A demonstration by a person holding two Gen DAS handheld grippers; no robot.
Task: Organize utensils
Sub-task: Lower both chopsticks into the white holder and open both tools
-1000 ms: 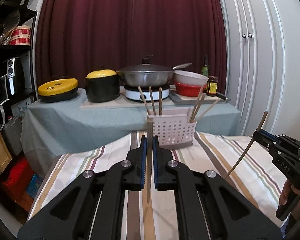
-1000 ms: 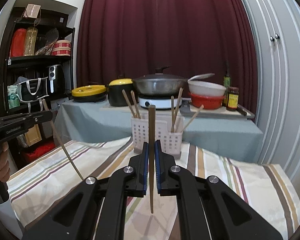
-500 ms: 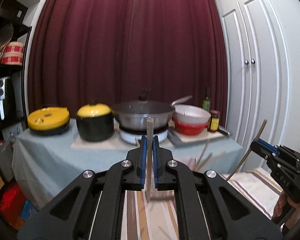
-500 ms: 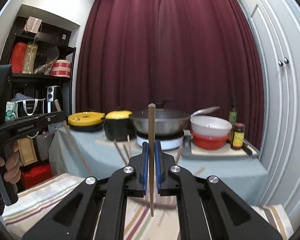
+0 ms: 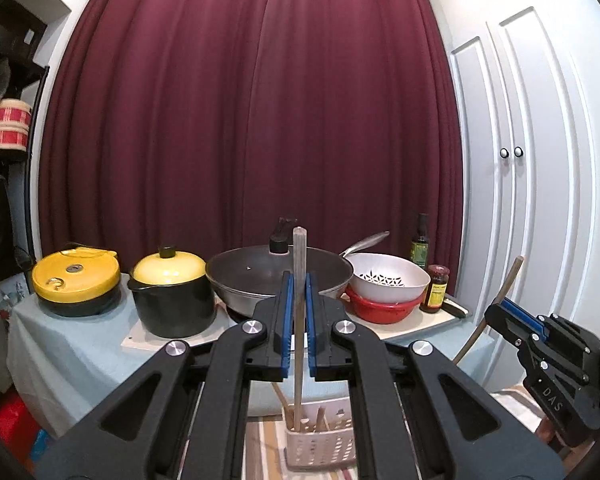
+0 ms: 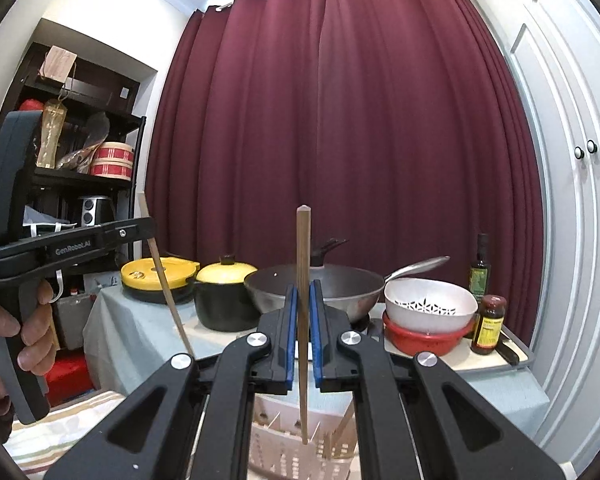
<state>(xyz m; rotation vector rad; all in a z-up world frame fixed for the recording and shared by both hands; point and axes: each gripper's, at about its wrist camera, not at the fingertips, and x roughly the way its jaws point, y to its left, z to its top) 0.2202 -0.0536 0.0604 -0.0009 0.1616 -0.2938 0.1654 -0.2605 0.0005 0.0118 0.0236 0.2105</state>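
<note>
My left gripper (image 5: 299, 304) is shut on a wooden chopstick (image 5: 299, 256), held upright, with its lower tip above the white perforated utensil basket (image 5: 320, 446). The basket holds several chopsticks. My right gripper (image 6: 303, 316) is shut on a second wooden chopstick (image 6: 302, 248), also upright, its tip over the same basket (image 6: 288, 452). The right gripper also shows at the right edge of the left wrist view (image 5: 512, 316). The left gripper shows at the left of the right wrist view (image 6: 140, 232).
A side table (image 5: 60, 344) behind carries a yellow appliance (image 5: 76, 280), a black pot with yellow lid (image 5: 172, 296), a wok (image 5: 260, 276), stacked bowls (image 5: 388, 288) and two bottles. The striped tablecloth (image 6: 60, 420) lies below. A white wardrobe (image 5: 520, 160) stands right, shelves left.
Both grippers have risen and moved forward over the basket, each still holding its chopstick. The basket has dropped to the bottom of both views.
</note>
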